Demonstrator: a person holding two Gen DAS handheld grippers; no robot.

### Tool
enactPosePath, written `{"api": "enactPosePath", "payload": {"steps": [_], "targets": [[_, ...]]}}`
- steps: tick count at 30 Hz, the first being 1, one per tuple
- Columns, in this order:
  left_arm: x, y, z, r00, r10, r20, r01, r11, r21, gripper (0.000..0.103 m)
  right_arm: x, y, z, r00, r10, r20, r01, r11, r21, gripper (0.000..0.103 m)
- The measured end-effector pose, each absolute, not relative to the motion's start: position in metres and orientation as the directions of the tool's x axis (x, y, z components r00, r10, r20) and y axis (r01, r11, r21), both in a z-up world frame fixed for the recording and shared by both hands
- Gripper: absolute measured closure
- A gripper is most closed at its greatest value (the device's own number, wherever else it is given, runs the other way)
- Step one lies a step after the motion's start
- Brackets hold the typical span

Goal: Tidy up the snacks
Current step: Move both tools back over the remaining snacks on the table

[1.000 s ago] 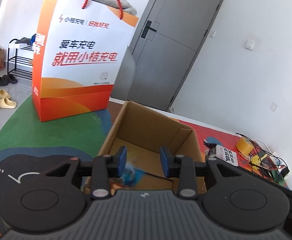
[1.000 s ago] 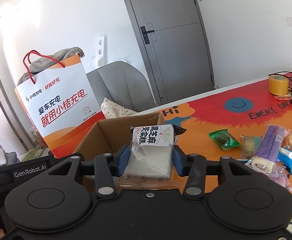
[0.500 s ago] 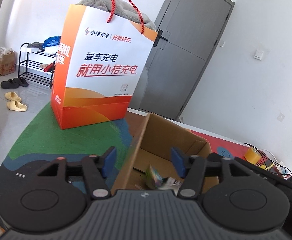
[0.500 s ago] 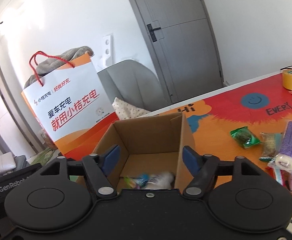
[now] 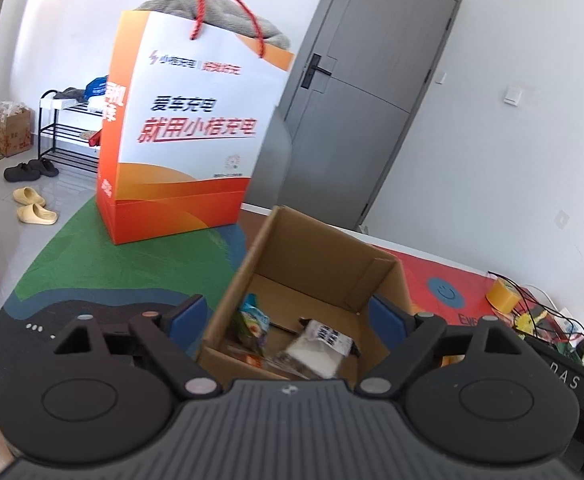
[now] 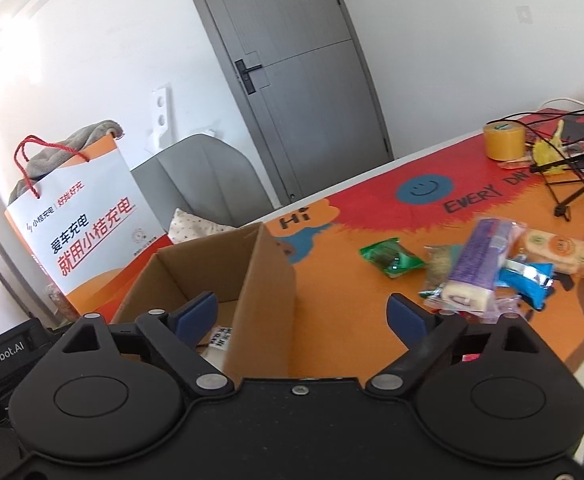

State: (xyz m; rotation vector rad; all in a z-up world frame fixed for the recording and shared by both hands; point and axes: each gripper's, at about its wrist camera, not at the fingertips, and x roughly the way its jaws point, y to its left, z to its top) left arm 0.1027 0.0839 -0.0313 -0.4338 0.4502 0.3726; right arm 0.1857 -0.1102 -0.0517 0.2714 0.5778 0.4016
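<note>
Over the box, left gripper: the left gripper point(image 5: 286, 320) is spread wide with nothing between its blue pads, which straddle the open brown cardboard box point(image 5: 323, 256).
Right gripper: the right gripper point(image 6: 301, 314) is also wide open and empty; the box's right wall point(image 6: 268, 280) stands between its fingers.
Step in hand: judged as the gap between one drop and the next pick, both tools free.
Next move: likely the right gripper swings out to the loose snacks and closes on one flat packet without dragging its neighbours.
Box contents: a white packet with black print point(image 5: 321, 344) and a green-and-blue pouch point(image 5: 252, 320) lie on the floor of the box, with other wrappers too blurred to name.
Left on the orange table mat: a green foil packet point(image 6: 389, 258), a purple-wrapped roll cake point(image 6: 473, 266), a blue packet point(image 6: 527, 276) and a pale round-cracker pack point(image 6: 557, 250), clustered well apart from the box.
</note>
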Motion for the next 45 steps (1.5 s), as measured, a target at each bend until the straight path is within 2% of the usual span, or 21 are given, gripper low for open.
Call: {"api": "enactPosePath", "payload": {"steps": [13,35,45], "targets": [[0.114,0.043,-0.032,0.836,0.209,-0.508,-0.39,0.877,-0.281,0.012,0.176,-0.154,-0.053,0.78,0.41,-0.472,-0.242,0.894,0.376,0.0],[0.142,-0.03,-0.034,0.837,0.126,-0.533,-0.286,0.93,-0.229,0.011,0.175,-0.24,-0.066,0.816,0.336,-0.47,-0.118,0.893,0.433,0.0],[0.161,-0.063,-0.052,0.82,0.089,-0.565,-0.235,0.953,-0.191,0.011,0.183,-0.271,-0.087,0.814,0.302,-0.495,-0.054,0.889,0.454,0.0]]}}
